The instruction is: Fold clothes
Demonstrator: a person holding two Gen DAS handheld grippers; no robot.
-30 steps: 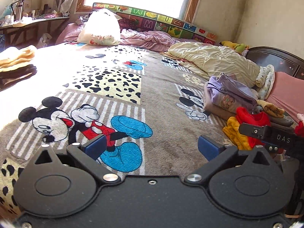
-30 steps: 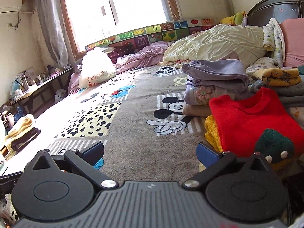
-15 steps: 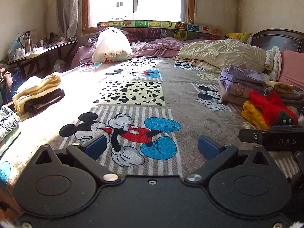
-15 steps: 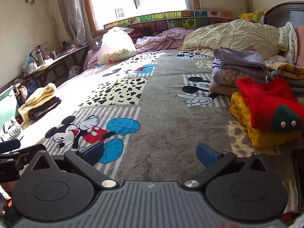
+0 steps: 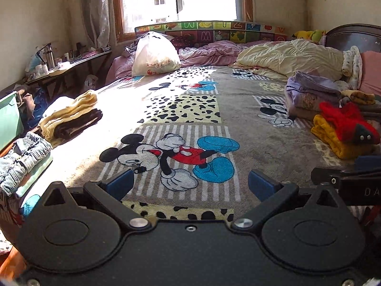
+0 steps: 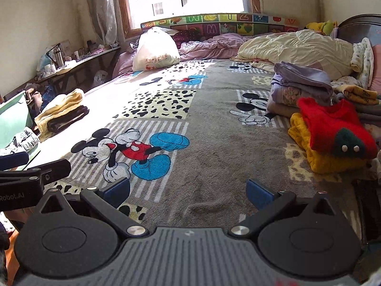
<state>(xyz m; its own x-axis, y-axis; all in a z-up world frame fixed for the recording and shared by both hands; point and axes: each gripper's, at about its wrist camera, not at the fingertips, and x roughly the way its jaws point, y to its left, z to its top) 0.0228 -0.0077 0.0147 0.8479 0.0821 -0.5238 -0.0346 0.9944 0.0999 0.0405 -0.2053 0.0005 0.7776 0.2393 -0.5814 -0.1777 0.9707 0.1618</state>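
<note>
Left gripper (image 5: 190,184): jaws spread wide, holding nothing, hovering over the Mickey Mouse blanket (image 5: 181,147) that covers the bed. Right gripper (image 6: 188,191): jaws likewise wide apart, empty, above the same blanket.

Clothes, left to right: folded jeans (image 5: 21,157) at the bed's left edge; a folded cream and brown stack (image 5: 71,116) just beyond them; on the right side, a folded lavender pile (image 6: 300,85), with a red sweater (image 6: 333,128) lying on a yellow garment (image 6: 307,143) just beside it. A white plastic bag (image 6: 154,50) sits at the far end near the window.
</note>
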